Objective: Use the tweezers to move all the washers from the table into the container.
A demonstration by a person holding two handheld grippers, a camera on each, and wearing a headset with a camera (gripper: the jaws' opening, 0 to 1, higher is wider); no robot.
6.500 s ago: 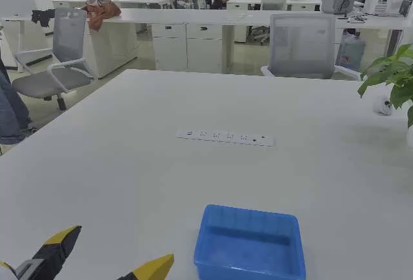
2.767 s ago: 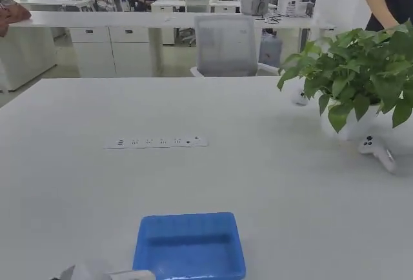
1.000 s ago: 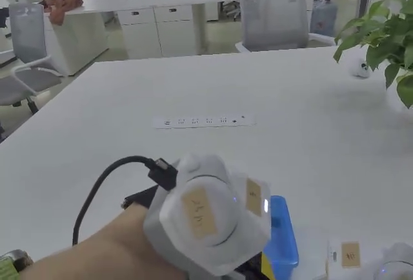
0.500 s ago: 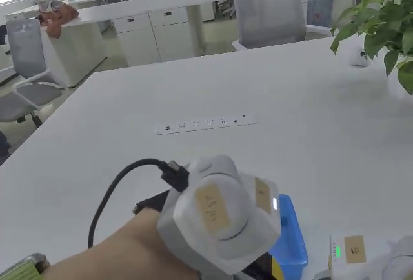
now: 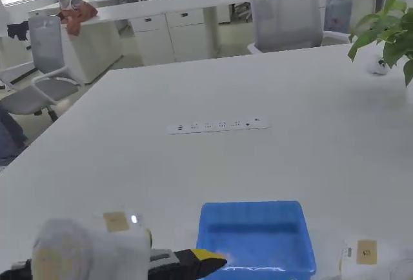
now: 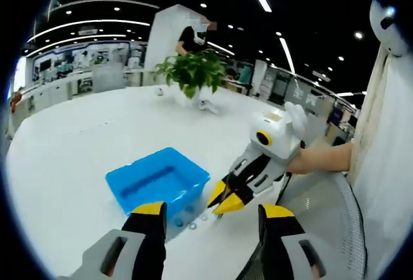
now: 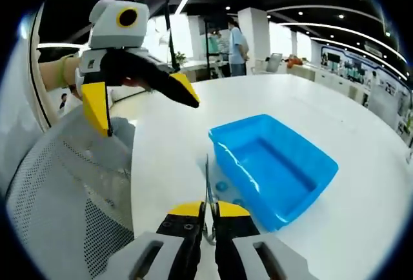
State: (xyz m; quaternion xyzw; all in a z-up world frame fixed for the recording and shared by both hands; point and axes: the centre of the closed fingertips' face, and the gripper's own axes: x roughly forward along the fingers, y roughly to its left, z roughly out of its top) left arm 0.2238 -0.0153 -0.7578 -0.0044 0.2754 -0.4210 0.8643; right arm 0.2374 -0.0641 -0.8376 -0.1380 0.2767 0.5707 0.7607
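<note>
Grips thin silvery tweezers (image 7: 208,180) in clamped right gripper (image 7: 208,210); spreads left gripper (image 6: 213,214) wide. Finds small pale washers (image 6: 192,226) beside shallow blue container (image 7: 271,164).

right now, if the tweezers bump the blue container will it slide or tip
Probably slides: the blue container looks like thin, empty plastic on a smooth white table. Tipping seems unlikely, since it is low and wide. The washers lie close beside its wall, so the tweezers may well brush it.
</note>
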